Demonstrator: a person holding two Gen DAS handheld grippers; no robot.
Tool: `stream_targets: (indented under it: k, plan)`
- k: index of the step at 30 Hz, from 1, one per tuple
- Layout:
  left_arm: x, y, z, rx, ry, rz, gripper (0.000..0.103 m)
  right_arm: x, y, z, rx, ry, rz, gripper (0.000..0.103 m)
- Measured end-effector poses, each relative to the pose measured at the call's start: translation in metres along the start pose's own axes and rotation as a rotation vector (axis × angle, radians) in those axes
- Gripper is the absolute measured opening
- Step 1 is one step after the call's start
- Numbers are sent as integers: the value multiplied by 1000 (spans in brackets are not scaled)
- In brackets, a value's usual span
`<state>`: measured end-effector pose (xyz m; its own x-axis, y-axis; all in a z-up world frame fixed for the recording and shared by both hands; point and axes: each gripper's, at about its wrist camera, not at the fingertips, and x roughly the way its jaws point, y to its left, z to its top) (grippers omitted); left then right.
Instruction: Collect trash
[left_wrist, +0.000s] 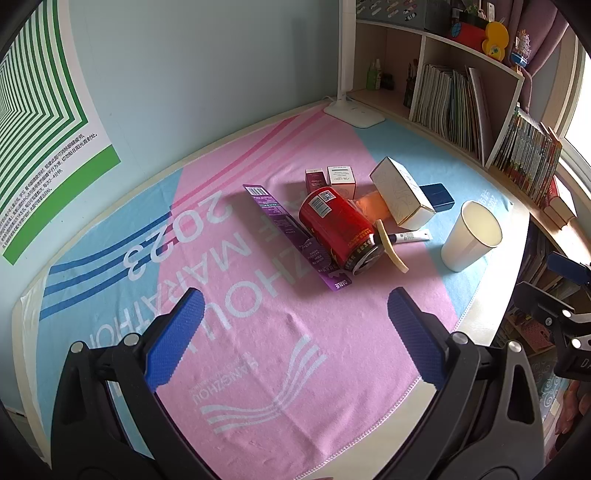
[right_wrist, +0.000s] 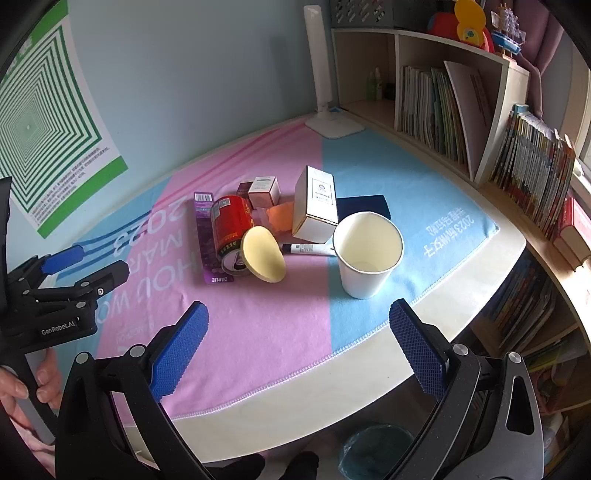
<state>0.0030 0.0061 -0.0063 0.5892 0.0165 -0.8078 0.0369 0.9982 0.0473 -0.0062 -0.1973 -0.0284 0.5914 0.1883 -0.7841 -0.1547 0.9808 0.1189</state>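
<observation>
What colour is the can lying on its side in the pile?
The can is red with a white barcode label, clearest in the left wrist view.

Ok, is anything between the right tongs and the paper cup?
Nothing visible. The right tongs are open, and only bare towel lies between them and the upright paper cup. The small tube lies beside the cup's left, off the approach line.
</observation>
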Motion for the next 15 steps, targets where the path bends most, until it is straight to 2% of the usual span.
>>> stream_targets:
  k: [15]
  plan:
    - [1, -3, -2, 3, 2, 7, 97, 2, 1, -1, 1, 5, 11, 97]
